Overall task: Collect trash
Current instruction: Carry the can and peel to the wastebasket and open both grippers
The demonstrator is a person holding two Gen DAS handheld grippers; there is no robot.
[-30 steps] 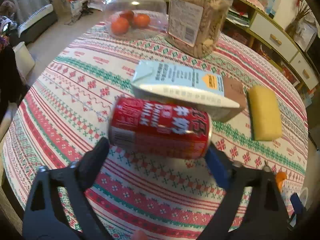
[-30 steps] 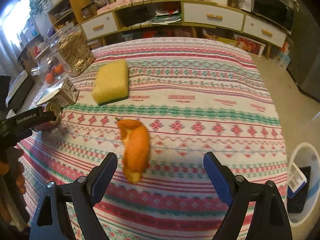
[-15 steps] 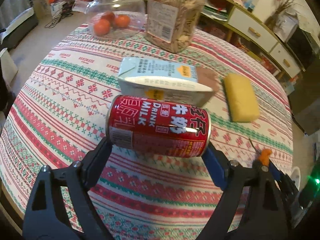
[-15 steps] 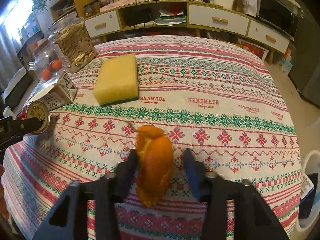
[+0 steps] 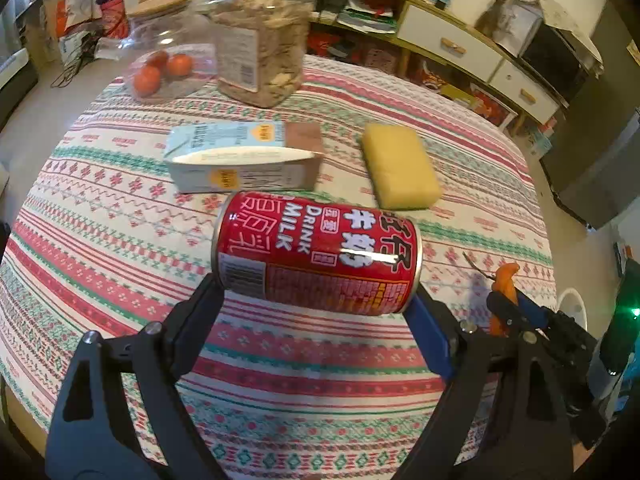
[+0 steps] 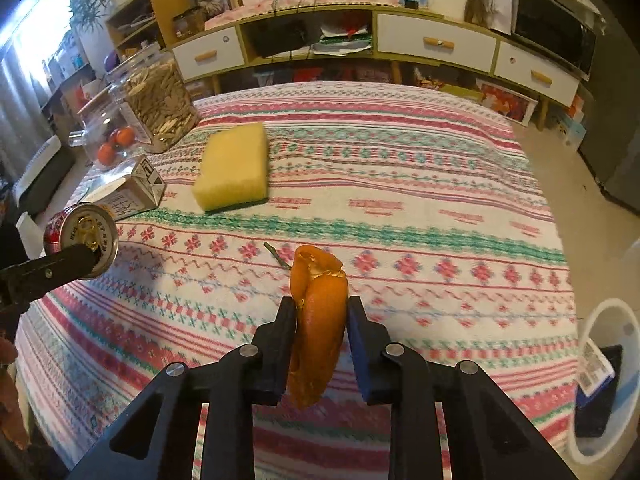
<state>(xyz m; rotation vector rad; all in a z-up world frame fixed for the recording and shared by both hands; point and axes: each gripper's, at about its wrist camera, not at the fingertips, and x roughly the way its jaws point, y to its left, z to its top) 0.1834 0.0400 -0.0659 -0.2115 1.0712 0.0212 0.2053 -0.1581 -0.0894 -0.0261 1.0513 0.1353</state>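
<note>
Right gripper [image 6: 318, 334]: the fingers have just been closing, and an orange peel [image 6: 317, 328] is now pinched between them, clear of the striped worktop [image 6: 400, 184]. Left gripper [image 5: 316, 308]: a red can [image 5: 316, 258] is clamped end to end between the wide-set fingers, lying crosswise above the cloth. Beyond the can a milk carton [image 5: 240, 160] is seen on its side. Right of the carton, a yellow sponge [image 5: 398, 166]. Farther off, two clear jars [image 5: 260, 40]. A white bin [image 6: 608, 376] is seen low, right of the right fingers.
</note>
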